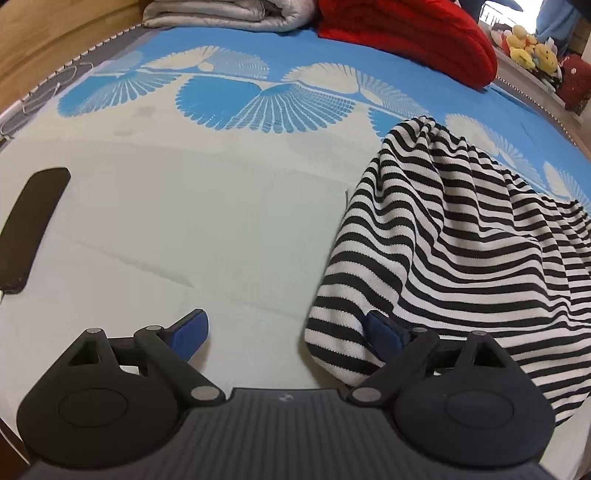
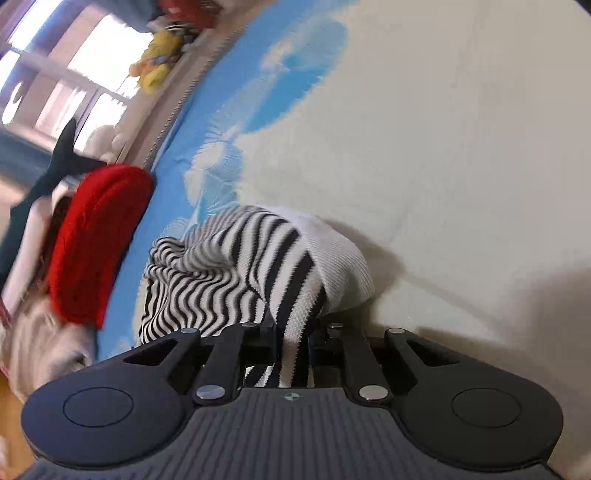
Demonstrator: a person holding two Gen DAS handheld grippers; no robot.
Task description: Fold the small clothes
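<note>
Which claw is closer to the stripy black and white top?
Right. The right claw is shut on the black-and-white striped knit top, pinching its cloth. The left claw is open at its edge, one finger under the cloth.

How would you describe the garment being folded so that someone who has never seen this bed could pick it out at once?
Start from the bed sheet, pale with blue fan-shaped prints. The garment lies bunched on it, nearer the camera than the red knit and the grey folded blanket. It is the black-and-white striped knit, the only striped fabric, and the right hand-held gripper is shut on it.
</note>
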